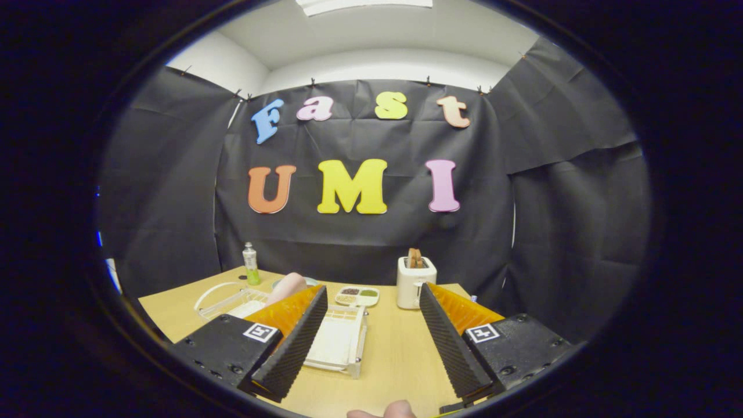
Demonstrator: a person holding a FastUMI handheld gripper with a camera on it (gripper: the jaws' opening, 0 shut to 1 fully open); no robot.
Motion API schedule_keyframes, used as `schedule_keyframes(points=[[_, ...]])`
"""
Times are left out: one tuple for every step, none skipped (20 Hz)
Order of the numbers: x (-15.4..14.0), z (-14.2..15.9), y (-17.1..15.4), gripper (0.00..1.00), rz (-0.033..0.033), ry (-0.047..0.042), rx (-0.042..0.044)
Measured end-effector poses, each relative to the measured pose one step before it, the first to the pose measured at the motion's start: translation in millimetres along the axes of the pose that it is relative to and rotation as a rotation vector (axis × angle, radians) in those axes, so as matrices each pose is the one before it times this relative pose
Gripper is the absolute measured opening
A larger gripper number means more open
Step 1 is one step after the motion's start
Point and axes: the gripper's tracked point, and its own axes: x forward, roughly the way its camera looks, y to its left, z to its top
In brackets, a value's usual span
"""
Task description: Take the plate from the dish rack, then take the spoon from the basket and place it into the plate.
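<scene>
Table (400, 360) spreads under my gripper (371, 293), jaws wide apart, holding nothing. I see dish rack (339, 342) at eleven o'clock partly behind the left finger, basket (229, 299) at ten, toaster (413, 283) at twelve.

The booth is enclosed by black cloth (371, 232) pinned up as a back wall and two side walls. Above it, white walls (383, 67) and a ceiling light panel (364, 4) are seen. A light wooden desk (400, 354) is set before the cloth.
</scene>
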Motion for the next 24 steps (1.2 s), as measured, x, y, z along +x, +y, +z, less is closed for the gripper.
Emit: schedule_keyframes(points=[[6.97, 6.83, 13.28, 1.00, 0.03131, 0.02223, 0.00770], [8.37, 9.11, 12.13, 1.00, 0.02820, 0.02602, 0.00681], [10.93, 8.31, 9.15, 1.00, 0.01876, 0.03101, -0.00385], [9.83, 8.48, 9.44, 1.00, 0.01322, 0.03022, -0.00294], [10.65, 6.64, 9.14, 1.00, 0.01149, 0.03368, -0.00456], [10.98, 4.60, 11.02, 1.00, 0.01640, 0.04276, -0.00157], [13.50, -0.07, 11.52, 1.00, 0.01513, 0.05284, 0.00202], [11.66, 1.07, 10.68, 1.00, 0.01253, 0.05513, -0.00638], [14.42, 0.04, 10.10, 1.00, 0.00729, 0.05130, -0.01029], [14.57, 0.01, 8.73, 1.00, 0.00492, 0.05027, -0.02012], [15.03, -1.42, 7.99, 1.00, 0.00624, 0.05036, -0.01313], [14.35, -2.00, 4.11, 1.00, 0.00141, 0.04683, 0.00774], [15.18, -2.88, 0.15, 1.00, 0.00172, 0.04320, 0.01577], [13.64, -2.21, 0.13, 1.00, 0.00070, 0.03765, 0.02386], [14.80, -1.56, 0.69, 1.00, 0.00091, 0.03587, 0.02529], [11.39, -2.65, 1.10, 1.00, 0.00310, 0.03489, 0.02579], [13.08, -2.06, 0.94, 1.00, 0.00556, 0.03399, 0.02707], [11.05, -2.51, 0.47, 1.00, 0.00663, 0.03753, 0.02128], [9.28, -1.96, -0.18, 1.00, 0.00506, 0.03161, 0.02372], [7.88, -0.47, -2.48, 1.00, -0.00605, 0.02569, 0.02158], [7.51, 0.18, -1.99, 0.97, -0.00094, 0.01878, 0.01825], [4.28, 0.70, -0.19, 0.95, 0.00290, 0.01786, 0.01700], [5.92, -1.43, 1.83, 0.93, 0.00859, 0.01615, 0.01943], [2.35, -0.26, 1.99, 0.89, 0.00741, 0.01662, 0.01966]])
